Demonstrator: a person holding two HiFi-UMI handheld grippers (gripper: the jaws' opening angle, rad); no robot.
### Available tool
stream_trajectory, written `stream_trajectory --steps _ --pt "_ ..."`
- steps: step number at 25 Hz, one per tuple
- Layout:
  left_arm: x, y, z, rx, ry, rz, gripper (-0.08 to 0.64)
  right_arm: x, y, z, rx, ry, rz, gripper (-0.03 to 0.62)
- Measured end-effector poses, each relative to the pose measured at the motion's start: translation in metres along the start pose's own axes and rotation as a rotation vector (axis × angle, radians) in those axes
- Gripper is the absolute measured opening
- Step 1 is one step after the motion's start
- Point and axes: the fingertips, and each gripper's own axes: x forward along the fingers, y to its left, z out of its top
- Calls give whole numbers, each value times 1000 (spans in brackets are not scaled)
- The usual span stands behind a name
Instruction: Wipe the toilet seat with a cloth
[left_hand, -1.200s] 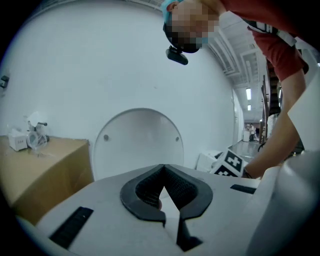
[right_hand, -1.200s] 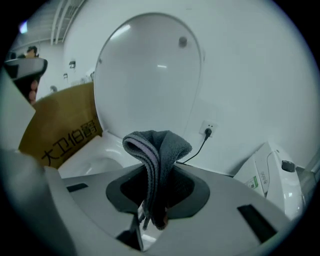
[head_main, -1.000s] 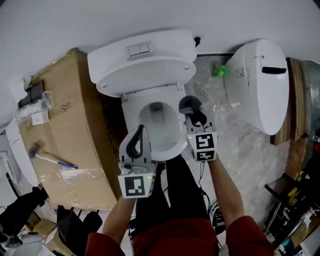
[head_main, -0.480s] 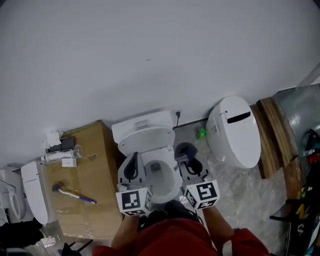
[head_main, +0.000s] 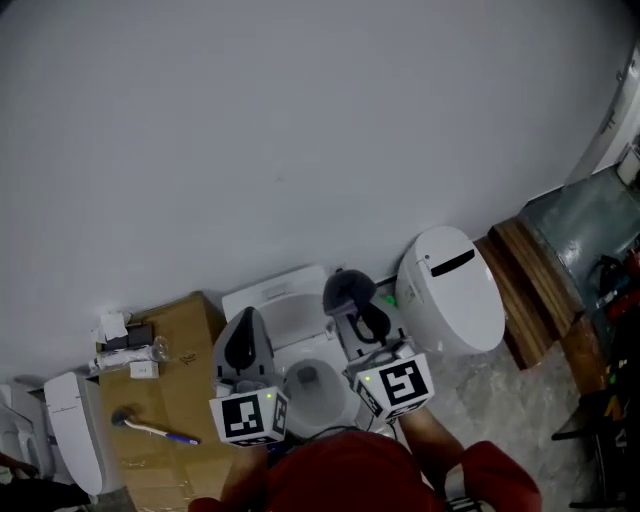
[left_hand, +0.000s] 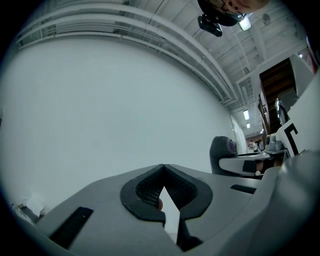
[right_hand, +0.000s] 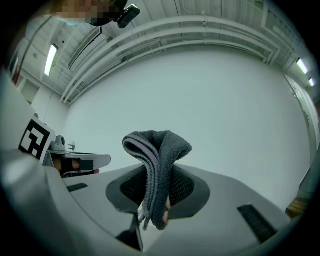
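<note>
Facing plain white wall (head_main: 250, 150) above toilet (head_main: 295, 322)

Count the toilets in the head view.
3: the middle toilet, the right toilet, and the left toilet beyond the box. Another may be cut off at the left edge.

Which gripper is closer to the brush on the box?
Left. The left gripper is beside the box holding the brush; the right gripper is farther, across the toilet.
</note>
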Motion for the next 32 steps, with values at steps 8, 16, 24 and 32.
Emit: stream_trajectory --steps 8,16,24,32 --pt "12 -13 5 14 -11 -53 12 8 8 4 -48 -11 6 77" --pt "3 -41 10 13 4 -96 12 -22 9 18 -29 -25 -35 77" --pt "5 -40 9 28 17 -102 12 -24 14 17 -17 -22 -52 77" --pt "-13 -33 16 22 -24 -55 12 -32 23 21 -20 -40 -37 77"
